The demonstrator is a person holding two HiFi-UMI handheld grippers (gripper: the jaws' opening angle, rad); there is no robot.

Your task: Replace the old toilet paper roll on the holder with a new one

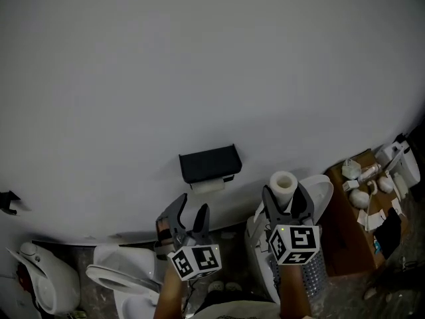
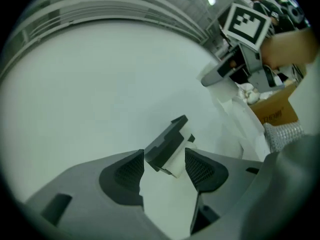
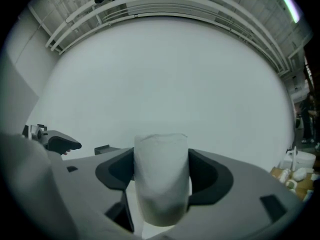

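Right gripper (image 1: pixel 285 191) fingers clamped new roll (image 1: pixel 283 180) upright, right of wall holder (image 1: pixel 210 163). Left gripper (image 1: pixel 191 209) fingers apart, empty, just below holder. Old roll (image 1: pixel 211 186) under lid, seemingly near-spent. Risks: thin roll slipping pinch; soft new roll squashing, dropping.

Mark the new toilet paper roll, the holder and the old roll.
new toilet paper roll (image 3: pixel 161 179), right gripper view, middle of its side.
holder (image 1: pixel 210 163), head view, middle of its black cover.
old roll (image 1: pixel 208 187), head view, pale strip below the cover.
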